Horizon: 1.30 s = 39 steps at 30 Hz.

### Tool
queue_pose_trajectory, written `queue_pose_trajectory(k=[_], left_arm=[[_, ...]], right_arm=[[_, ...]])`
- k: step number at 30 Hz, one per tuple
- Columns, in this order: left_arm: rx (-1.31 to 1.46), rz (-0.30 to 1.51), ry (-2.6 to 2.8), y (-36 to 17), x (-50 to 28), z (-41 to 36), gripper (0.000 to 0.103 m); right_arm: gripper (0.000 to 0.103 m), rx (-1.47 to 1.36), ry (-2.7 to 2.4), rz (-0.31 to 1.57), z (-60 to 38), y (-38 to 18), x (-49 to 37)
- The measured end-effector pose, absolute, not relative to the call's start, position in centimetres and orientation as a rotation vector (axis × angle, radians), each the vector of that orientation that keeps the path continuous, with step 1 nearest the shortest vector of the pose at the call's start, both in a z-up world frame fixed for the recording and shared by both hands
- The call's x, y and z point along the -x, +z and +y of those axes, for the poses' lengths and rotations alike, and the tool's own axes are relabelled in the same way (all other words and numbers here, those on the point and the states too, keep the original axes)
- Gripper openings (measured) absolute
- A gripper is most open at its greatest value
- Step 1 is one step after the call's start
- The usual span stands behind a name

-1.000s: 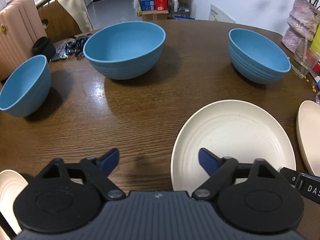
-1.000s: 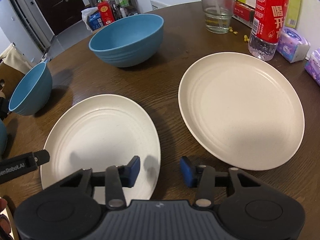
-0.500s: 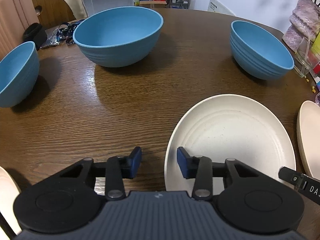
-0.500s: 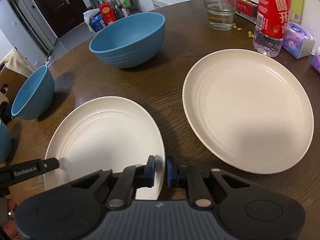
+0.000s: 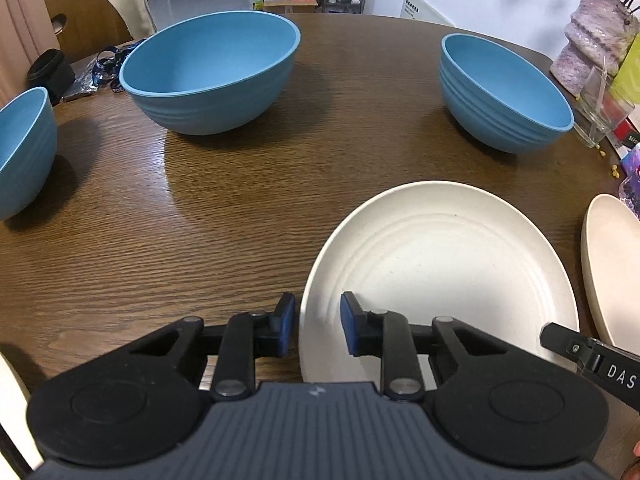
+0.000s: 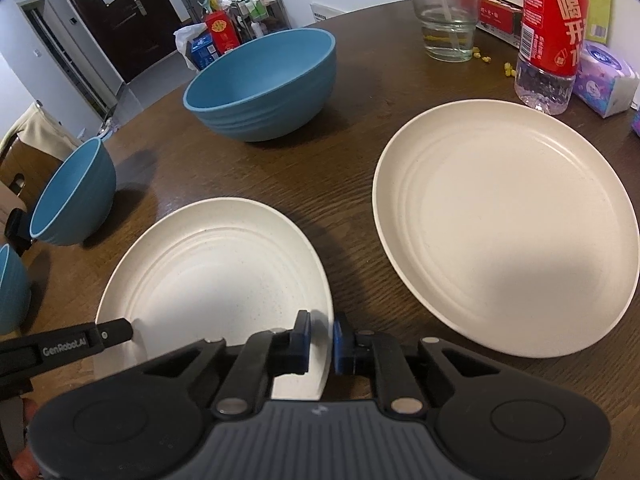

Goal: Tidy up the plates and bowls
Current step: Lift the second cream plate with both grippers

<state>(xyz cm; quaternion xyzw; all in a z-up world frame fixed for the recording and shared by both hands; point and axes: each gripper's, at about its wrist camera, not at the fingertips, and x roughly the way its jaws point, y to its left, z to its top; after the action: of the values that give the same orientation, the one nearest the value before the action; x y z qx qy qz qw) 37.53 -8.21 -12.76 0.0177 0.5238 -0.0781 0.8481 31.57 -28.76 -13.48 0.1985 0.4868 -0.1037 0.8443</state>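
A small cream plate (image 5: 440,272) (image 6: 216,272) lies on the brown wooden table (image 5: 200,240). My left gripper (image 5: 316,326) straddles its near left rim; the jaws are closing, and the right pad (image 5: 349,326) still stands off the plate. My right gripper (image 6: 320,336) is shut on the plate's near right rim. A larger cream plate (image 6: 504,220) lies to the right. Three blue bowls stand behind: a big one (image 5: 212,76), one at the right (image 5: 504,96) (image 6: 264,84), and one at the left (image 5: 24,152).
A drinking glass (image 6: 444,16), a red-labelled water bottle (image 6: 552,36) and tissue packs (image 6: 604,80) crowd the far right. A lanyard (image 5: 108,68) and a dark pouch (image 5: 50,74) lie at the far left. Another cream plate's edge (image 5: 10,384) shows at the near left.
Both grippers' jaws have narrowed. The right one has closed onto the small plate's right rim. The left one has drawn in around the left rim, with a gap still showing.
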Motion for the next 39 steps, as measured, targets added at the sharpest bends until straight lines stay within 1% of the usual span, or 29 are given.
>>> queue_pose_trajectory(k=[4,22,39], left_arm=[[-0.047,1.103,-0.166,-12.8,-37.6,-8.6,0.023],[-0.068,1.09,-0.167,-12.8,-37.3,-8.8,0.023],[-0.064,1.061,-0.168,-12.2,-36.4,-8.6,0.023]], right_arm=[[0.011,-0.416,-0.218,1.025,-28.7,-13.5,-31.6],[0.012,-0.417,-0.223,1.007,-28.6,-13.6,-31.4],[0.008,-0.451,-0.216,0.951,-28.8,-13.3,-30.4]])
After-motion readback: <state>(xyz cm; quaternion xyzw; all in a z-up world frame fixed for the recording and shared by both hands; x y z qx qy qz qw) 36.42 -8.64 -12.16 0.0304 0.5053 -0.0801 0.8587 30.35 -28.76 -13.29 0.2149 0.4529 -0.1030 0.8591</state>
